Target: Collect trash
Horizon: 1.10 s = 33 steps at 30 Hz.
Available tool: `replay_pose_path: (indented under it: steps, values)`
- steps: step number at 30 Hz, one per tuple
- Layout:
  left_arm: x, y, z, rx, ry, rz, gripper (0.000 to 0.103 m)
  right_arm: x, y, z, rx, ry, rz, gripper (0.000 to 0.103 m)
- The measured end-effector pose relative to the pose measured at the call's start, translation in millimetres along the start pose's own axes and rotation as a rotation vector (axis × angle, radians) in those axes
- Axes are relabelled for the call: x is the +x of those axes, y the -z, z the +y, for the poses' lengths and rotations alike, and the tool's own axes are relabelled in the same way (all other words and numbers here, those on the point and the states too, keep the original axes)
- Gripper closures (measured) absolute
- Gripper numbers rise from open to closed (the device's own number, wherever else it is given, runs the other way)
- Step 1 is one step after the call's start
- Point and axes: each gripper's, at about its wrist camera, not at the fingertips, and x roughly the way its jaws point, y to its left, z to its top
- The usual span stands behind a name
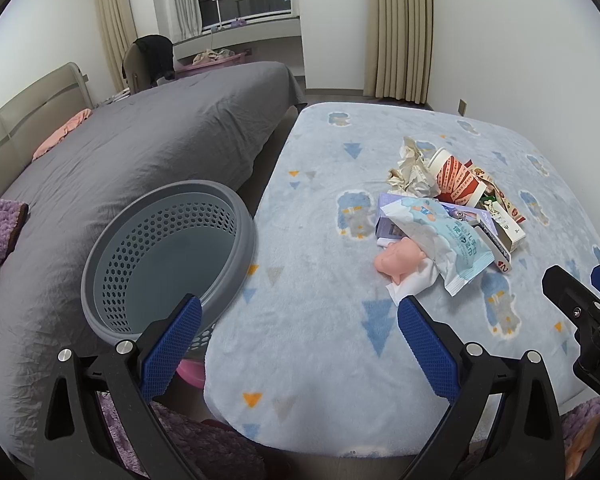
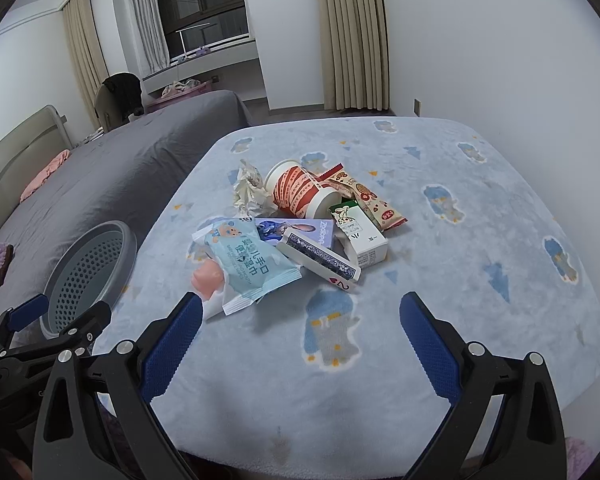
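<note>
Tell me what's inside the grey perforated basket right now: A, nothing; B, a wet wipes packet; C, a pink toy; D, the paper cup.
A: the grey basket shows only its bare bottom, while the paper cup, wipes packet and pink toy all lie on the blue blanket.

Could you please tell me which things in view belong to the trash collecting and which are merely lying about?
For the job:
- grey basket
- wet-wipe packet
- crumpled paper
- paper cup
- snack wrapper
- small boxes
- left gripper, right gripper, both open and empty

Lying about:
- grey bed
- pink cloth
- pink toy, probably not trash
</note>
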Motion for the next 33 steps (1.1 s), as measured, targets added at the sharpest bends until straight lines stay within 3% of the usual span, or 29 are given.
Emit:
replay_pose_path:
  steps: [33]
  values:
    - [0.9,5.5,-0.1,0.009,-0.006,0.004,0.007,5.7,0.9,-3.3,-0.001,-0.017,0.01,0.009]
